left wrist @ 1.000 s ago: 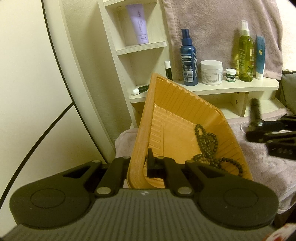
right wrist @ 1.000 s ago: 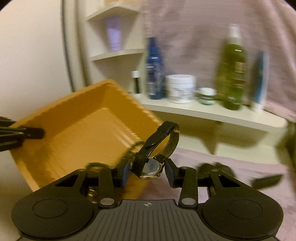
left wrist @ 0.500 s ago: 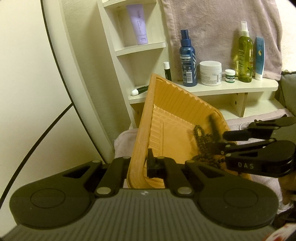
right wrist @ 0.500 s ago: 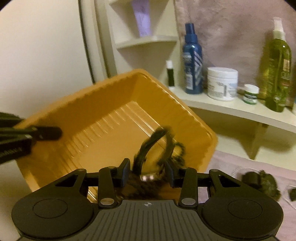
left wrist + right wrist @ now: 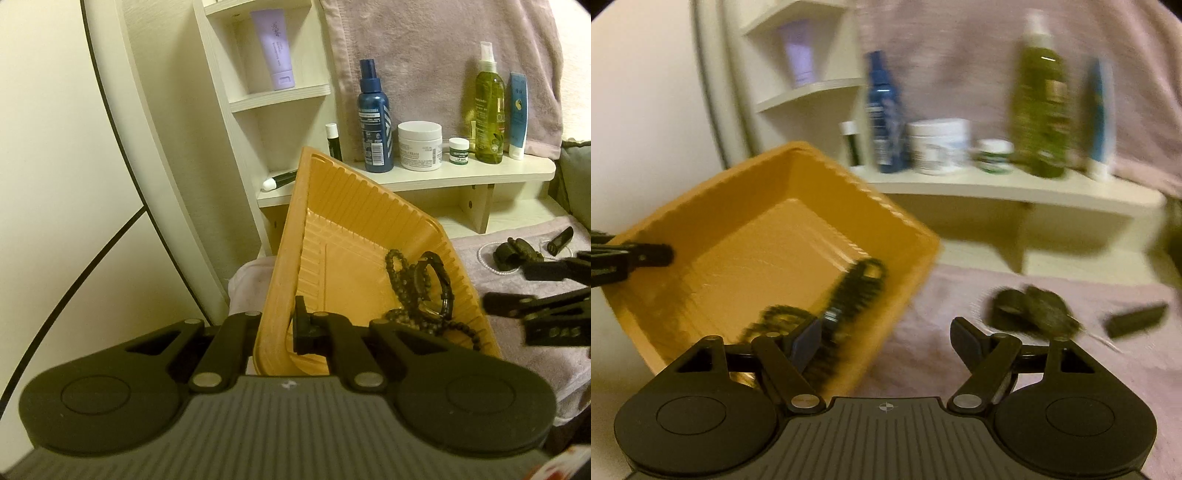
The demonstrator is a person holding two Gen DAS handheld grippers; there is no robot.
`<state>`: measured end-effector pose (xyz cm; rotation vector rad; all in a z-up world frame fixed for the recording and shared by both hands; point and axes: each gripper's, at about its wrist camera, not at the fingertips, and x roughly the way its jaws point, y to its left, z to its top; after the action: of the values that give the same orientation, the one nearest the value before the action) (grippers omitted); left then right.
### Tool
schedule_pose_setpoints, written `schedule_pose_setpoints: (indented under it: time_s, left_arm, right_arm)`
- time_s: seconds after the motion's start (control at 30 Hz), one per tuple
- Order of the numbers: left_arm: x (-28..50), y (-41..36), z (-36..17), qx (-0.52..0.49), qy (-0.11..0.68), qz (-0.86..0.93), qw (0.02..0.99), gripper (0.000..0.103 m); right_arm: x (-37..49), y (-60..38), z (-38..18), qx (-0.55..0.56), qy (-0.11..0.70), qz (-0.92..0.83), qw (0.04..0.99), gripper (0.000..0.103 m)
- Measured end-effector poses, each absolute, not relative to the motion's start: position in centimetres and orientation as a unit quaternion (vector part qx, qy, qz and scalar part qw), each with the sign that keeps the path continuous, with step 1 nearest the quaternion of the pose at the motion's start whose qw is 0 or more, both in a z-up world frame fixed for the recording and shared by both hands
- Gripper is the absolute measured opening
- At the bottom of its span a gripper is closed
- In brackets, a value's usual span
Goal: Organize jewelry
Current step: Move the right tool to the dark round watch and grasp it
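Your right gripper (image 5: 886,339) has just been opening, nothing between its jaws now: the watch (image 5: 434,286) has dropped into the orange tray (image 5: 354,206), atop the bead bracelet (image 5: 400,273). Your left gripper (image 5: 284,328) stays clenched on the tray's rim (tilted). More jewelry (image 5: 517,254) waits beside the tray.

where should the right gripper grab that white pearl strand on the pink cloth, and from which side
Judging by its pose, take the pearl strand on its bare curved run left of the dark jewelry pile, coming from above with a finger either side of the line of beads. It lies flat on the pink cloth, so a sideways approach would only push it. The right gripper is open, with nothing between its fingers.
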<state>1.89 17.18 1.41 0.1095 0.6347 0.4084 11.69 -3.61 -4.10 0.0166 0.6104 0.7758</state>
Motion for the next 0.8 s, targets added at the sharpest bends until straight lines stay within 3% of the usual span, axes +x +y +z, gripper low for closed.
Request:
schedule_pose_setpoints:
  time_s: [0.57,0.67,0.8]
  left_arm:
    - [1.9,17.2,1.4,0.054,0.31,0.199,0.928,0.005]
    - [1.9,17.2,1.4,0.053,0.31,0.199,0.928,0.005]
    - [1.9,17.2,1.4,0.053,0.31,0.199,0.928,0.005]
  right_arm:
    - [13.9,-10.4,-5.4,-0.009,0.297,0.26,0.919,0.076]
    - [14.7,-9.5,-5.6,-0.052,0.294,0.266,0.917,0.06]
    - [15.5,-8.3,-6.2,-0.118,0.289,0.269,0.911,0.048]
